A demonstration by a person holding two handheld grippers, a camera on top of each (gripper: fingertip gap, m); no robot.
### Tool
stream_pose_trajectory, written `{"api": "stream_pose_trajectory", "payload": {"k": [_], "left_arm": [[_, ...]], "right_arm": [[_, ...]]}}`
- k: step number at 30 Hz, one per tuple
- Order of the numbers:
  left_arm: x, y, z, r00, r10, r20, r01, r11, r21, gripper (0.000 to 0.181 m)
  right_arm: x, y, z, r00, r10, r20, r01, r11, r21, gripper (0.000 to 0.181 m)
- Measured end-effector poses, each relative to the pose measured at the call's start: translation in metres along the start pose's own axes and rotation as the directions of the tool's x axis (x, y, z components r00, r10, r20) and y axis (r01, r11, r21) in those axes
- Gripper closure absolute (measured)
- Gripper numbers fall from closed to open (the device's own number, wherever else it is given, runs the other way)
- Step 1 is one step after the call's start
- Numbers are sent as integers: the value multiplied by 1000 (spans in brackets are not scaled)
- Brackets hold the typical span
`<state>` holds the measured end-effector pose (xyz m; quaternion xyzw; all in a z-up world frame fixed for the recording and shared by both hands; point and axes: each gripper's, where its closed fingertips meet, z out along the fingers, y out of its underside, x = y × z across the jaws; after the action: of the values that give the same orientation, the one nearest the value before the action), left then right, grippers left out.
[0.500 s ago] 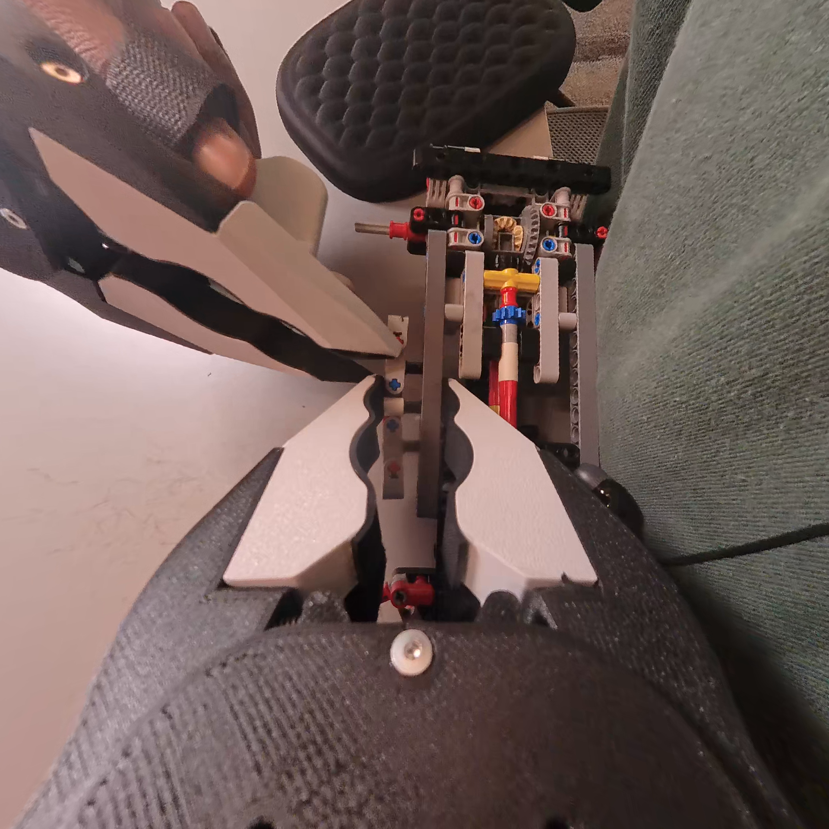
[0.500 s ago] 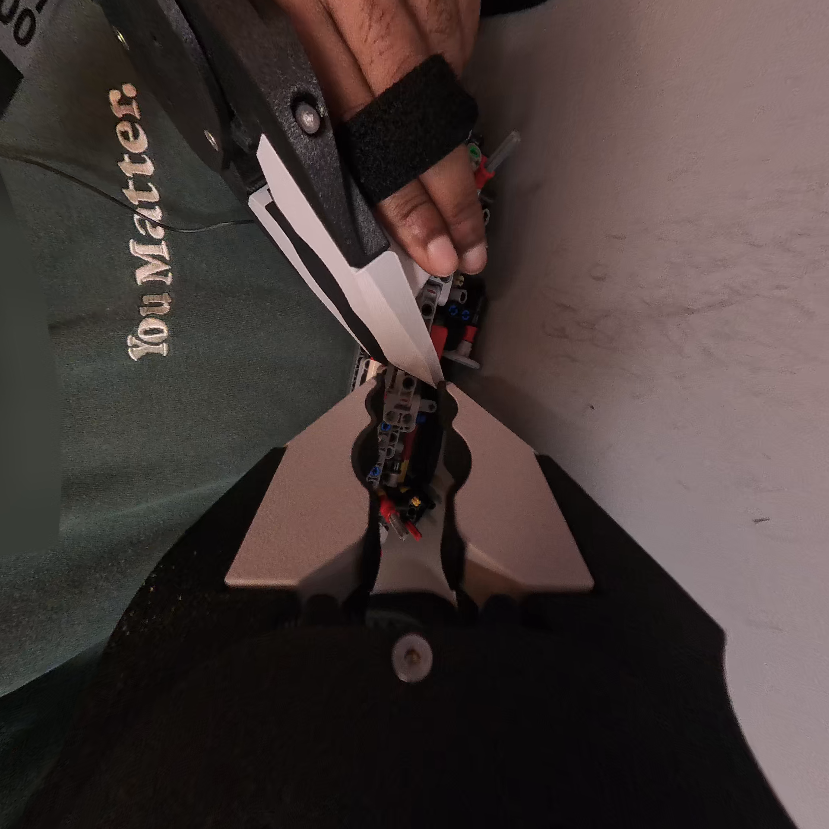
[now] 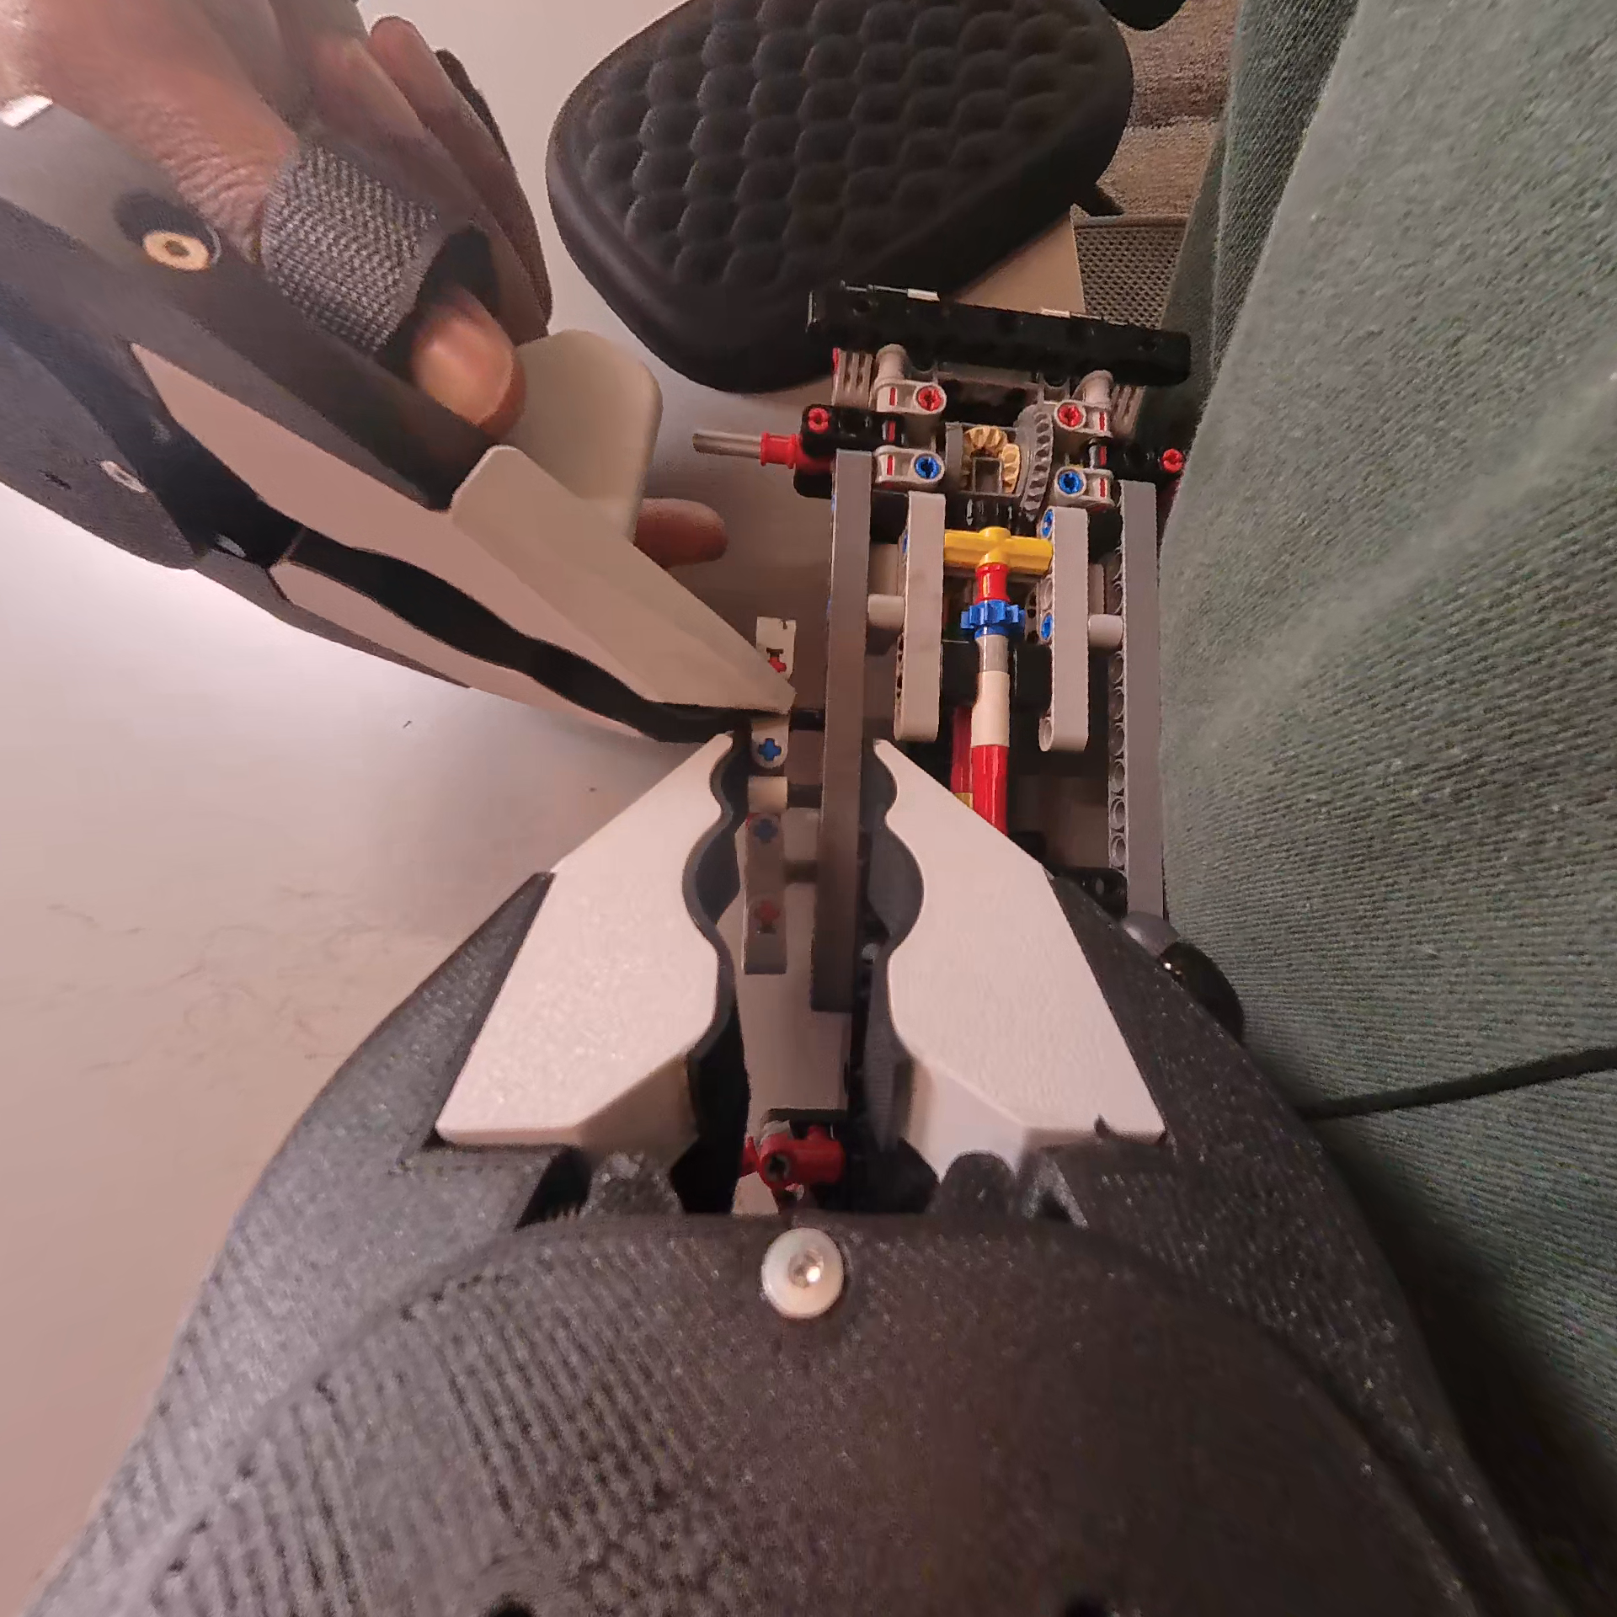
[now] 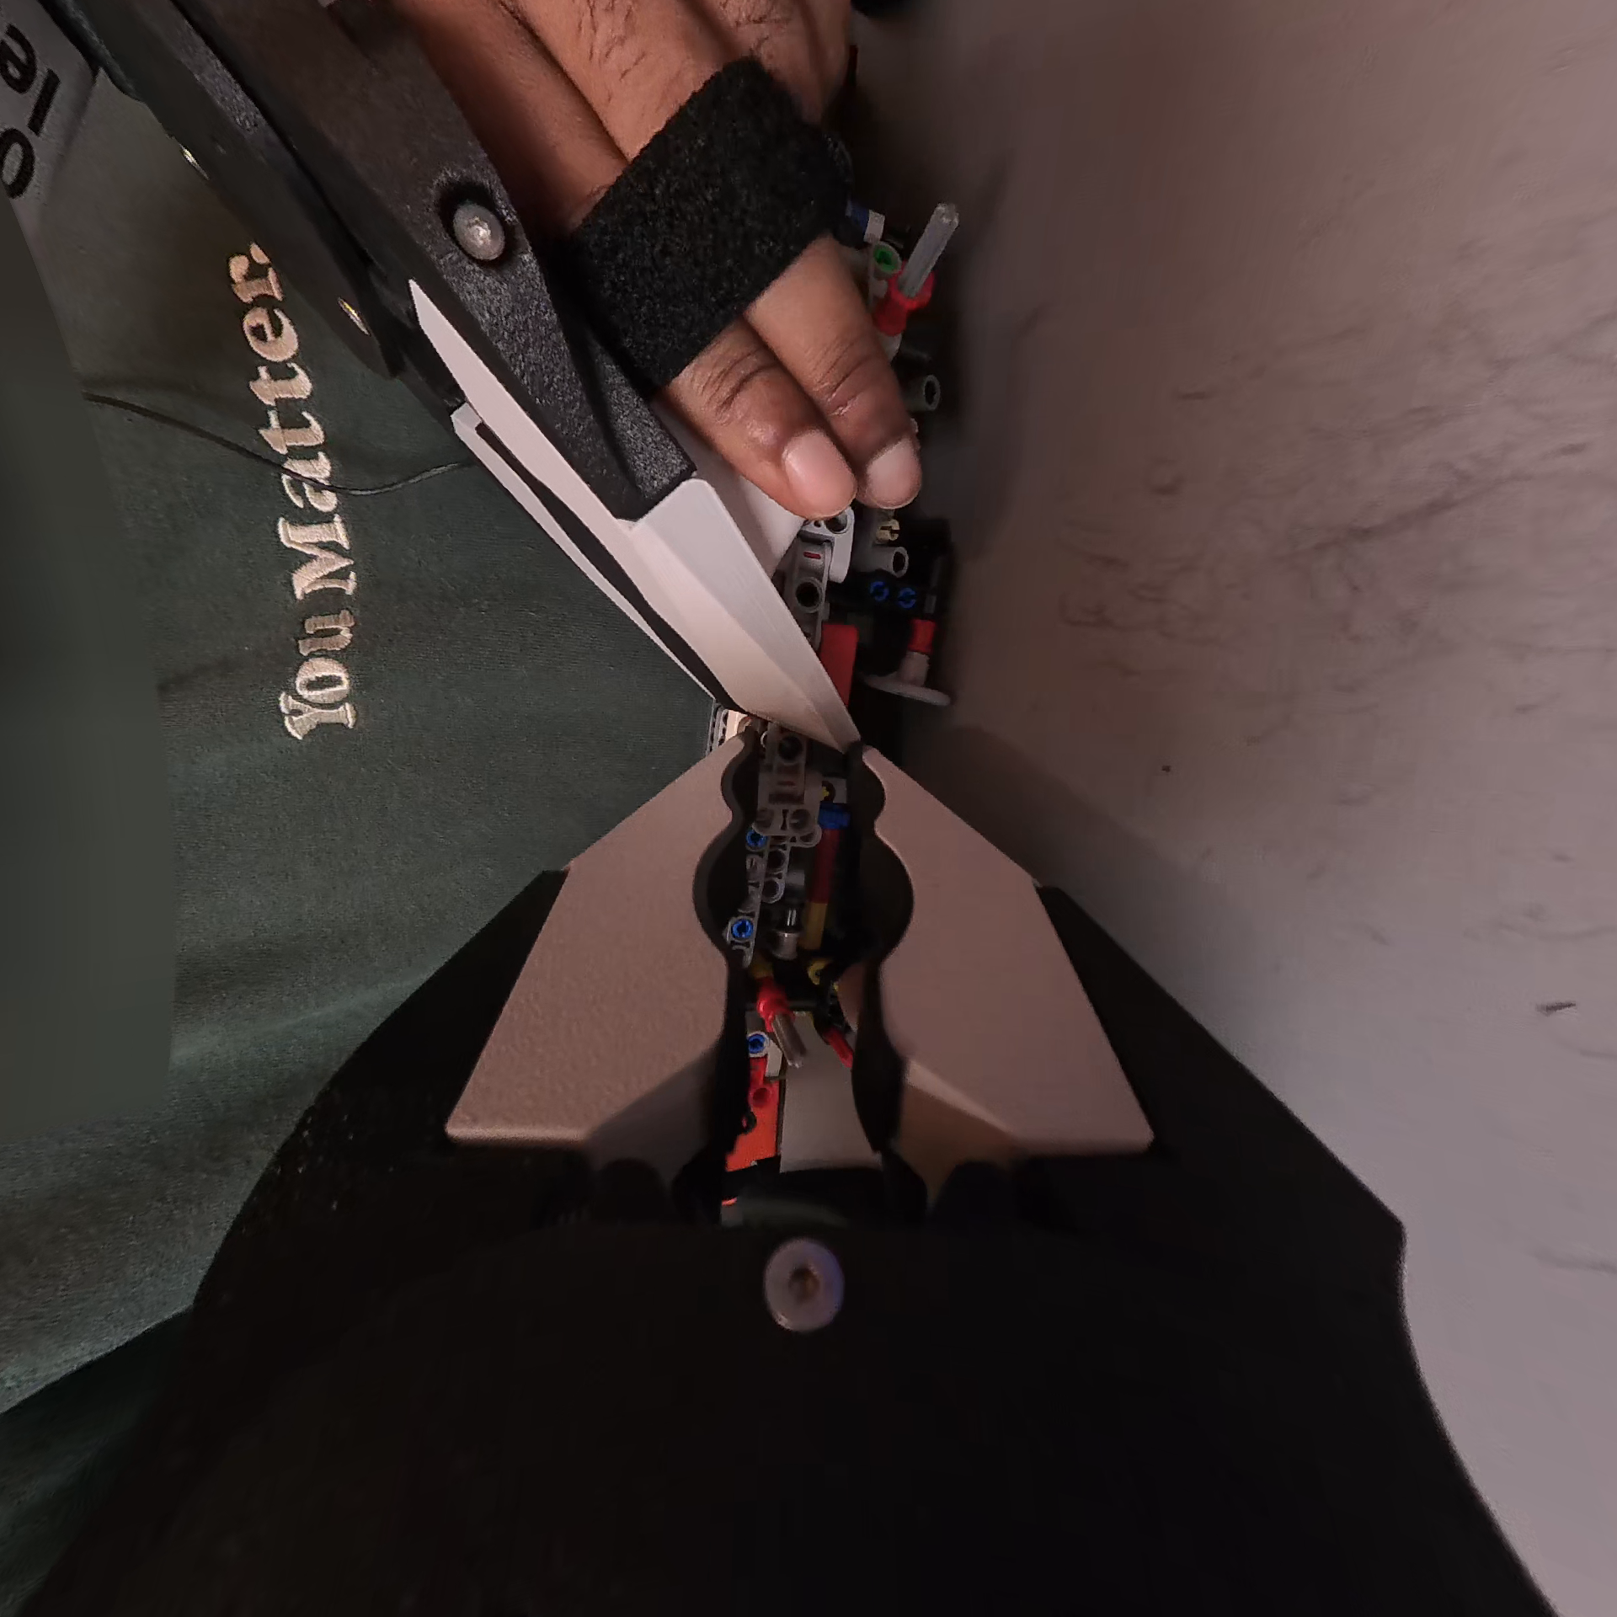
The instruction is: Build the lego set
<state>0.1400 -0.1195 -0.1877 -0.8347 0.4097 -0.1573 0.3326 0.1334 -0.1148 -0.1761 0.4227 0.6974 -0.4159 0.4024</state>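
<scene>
The lego model (image 3: 989, 630) is hemmed by a green sweatshirt (image 3: 1400, 612) on one side, pale table (image 3: 219, 875) open on the other; its dark grey beam (image 3: 840, 744) is clamped by the left gripper (image 3: 805, 770); the right gripper (image 4: 801, 770), slanted against it, is seen closed on the model's parts.

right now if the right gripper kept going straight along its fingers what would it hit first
The right gripper points its closed tips at the light grey side beam of the lego model, which the left gripper holds. They already look to be touching it, so it would press that beam first, though depth is unclear.
</scene>
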Motion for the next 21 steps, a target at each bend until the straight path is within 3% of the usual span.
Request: {"api": "stream_pose_trajectory", "payload": {"k": [8, 9, 11, 21], "left_arm": [[-3, -2, -6, 998, -44, 48, 41, 998, 56, 158], [-5, -2, -8, 996, -46, 71, 42, 997, 63, 158], [-9, 1, -11, 994, -55, 99, 48, 997, 63, 146], [-6, 2, -18, 998, -9, 55, 6, 999, 52, 155]], "right_arm": [[-2, -4, 0, 1000, -10, -3, 10, 999, 35, 167], [-4, -3, 0, 1000, -11, 7, 11, 999, 31, 175], [1, 1, 2, 1000, -18, -17, 19, 1000, 13, 173], [-1, -1, 1, 994, -88, -66, 87, 996, -12, 173]]}}
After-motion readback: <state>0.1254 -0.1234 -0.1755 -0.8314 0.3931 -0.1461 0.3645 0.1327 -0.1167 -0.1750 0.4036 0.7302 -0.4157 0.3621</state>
